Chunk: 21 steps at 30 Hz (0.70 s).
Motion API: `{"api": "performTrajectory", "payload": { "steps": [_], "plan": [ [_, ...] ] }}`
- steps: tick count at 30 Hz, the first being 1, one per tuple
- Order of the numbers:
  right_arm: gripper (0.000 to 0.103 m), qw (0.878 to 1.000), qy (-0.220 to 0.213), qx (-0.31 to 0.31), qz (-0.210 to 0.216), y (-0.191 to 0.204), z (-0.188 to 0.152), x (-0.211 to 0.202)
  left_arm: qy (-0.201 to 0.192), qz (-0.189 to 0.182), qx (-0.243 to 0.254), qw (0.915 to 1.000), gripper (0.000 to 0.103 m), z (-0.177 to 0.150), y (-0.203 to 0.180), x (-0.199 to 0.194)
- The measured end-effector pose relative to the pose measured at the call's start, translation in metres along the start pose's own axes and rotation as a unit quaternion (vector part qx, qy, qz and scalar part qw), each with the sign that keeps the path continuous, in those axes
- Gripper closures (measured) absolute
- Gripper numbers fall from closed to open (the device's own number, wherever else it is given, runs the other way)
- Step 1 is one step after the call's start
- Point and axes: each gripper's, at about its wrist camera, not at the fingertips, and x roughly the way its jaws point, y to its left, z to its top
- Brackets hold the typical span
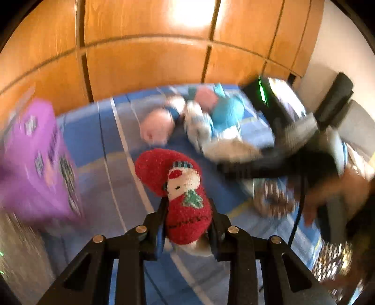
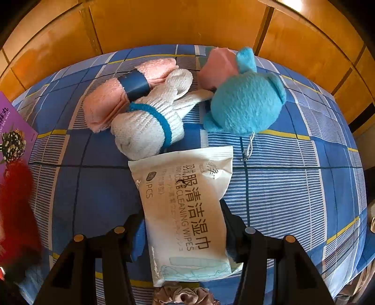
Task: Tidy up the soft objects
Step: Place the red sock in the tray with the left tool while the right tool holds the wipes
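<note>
My left gripper [image 1: 187, 211] is shut on a fuzzy red Christmas sock [image 1: 185, 187] with a snowman on it, held up off the blue plaid bedsheet [image 1: 93, 145]; the same sock shows as a red blur [image 2: 16, 199] at the left edge of the right wrist view. My right gripper [image 2: 182, 211] is shut on a white pack of cleaning wipes [image 2: 185, 211], its fingers pressing on both long sides. Beyond the pack lie a rolled pink towel with a navy band [image 2: 110, 103], a white knit sock with blue trim [image 2: 150, 122], a blue plush toy [image 2: 243, 105] and a pink cloth [image 2: 218, 65].
A purple box [image 1: 35, 159] stands at the left of the bed. A brown scrunchie [image 2: 180, 293] lies under my right gripper. Wooden cabinet panels [image 2: 175, 21] run along the far edge of the bed. The right part of the bedsheet [image 2: 293, 176] is bare.
</note>
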Motion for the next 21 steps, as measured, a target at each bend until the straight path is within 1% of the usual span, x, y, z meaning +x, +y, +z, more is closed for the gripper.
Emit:
{"api": "performTrajectory", "payload": {
  "steps": [2, 3, 5, 7, 9, 10, 12, 14, 15, 16, 18, 21],
  "plan": [
    [0.049, 1.0, 0.0, -0.001, -0.001, 0.001, -0.001, 0.0, -0.018, 0.011, -0.006, 0.9998, 0.073, 0.029, 0.006, -0.009],
    [0.049, 1.0, 0.0, -0.001, -0.001, 0.001, -0.001, 0.0, -0.025, 0.018, -0.007, 0.9995, 0.073, 0.038, 0.009, -0.013],
    [0.049, 1.0, 0.001, 0.0, 0.0, 0.002, -0.001, 0.0, -0.048, 0.027, -0.016, 0.9983, 0.073, 0.068, 0.021, -0.027],
    [0.049, 1.0, 0.001, 0.001, 0.001, 0.002, -0.001, -0.003, -0.066, 0.039, -0.026, 0.9967, 0.073, 0.088, 0.035, -0.042],
    [0.049, 1.0, 0.002, 0.0, 0.002, 0.001, -0.001, -0.003, -0.089, 0.063, -0.039, 0.9932, 0.073, 0.11, 0.06, -0.065],
    [0.048, 1.0, 0.002, 0.0, 0.002, 0.001, -0.001, -0.003, -0.097, 0.077, -0.045, 0.9913, 0.073, 0.116, 0.071, -0.074],
    [0.048, 1.0, 0.001, -0.002, 0.001, 0.001, 0.0, -0.002, -0.112, 0.115, -0.062, 0.985, 0.073, 0.123, 0.105, -0.098],
    [0.048, 1.0, -0.001, -0.007, -0.002, 0.002, 0.0, -0.002, -0.12, 0.146, -0.086, 0.9783, 0.073, 0.119, 0.136, -0.117],
    [0.048, 1.0, -0.001, -0.008, -0.002, 0.002, 0.0, -0.002, -0.124, 0.165, -0.107, 0.9727, 0.073, 0.113, 0.16, -0.131],
    [0.048, 1.0, -0.002, -0.009, -0.003, 0.003, -0.001, -0.003, -0.127, 0.174, -0.118, 0.9695, 0.073, 0.108, 0.173, -0.139],
    [0.048, 1.0, -0.003, -0.014, -0.005, 0.004, -0.001, -0.003, -0.133, 0.203, -0.148, 0.9588, 0.073, 0.085, 0.206, -0.162],
    [0.049, 1.0, -0.007, -0.022, -0.011, 0.007, -0.001, -0.004, -0.138, 0.24, -0.183, 0.9435, 0.073, 0.032, 0.243, -0.195]
  ]
}}
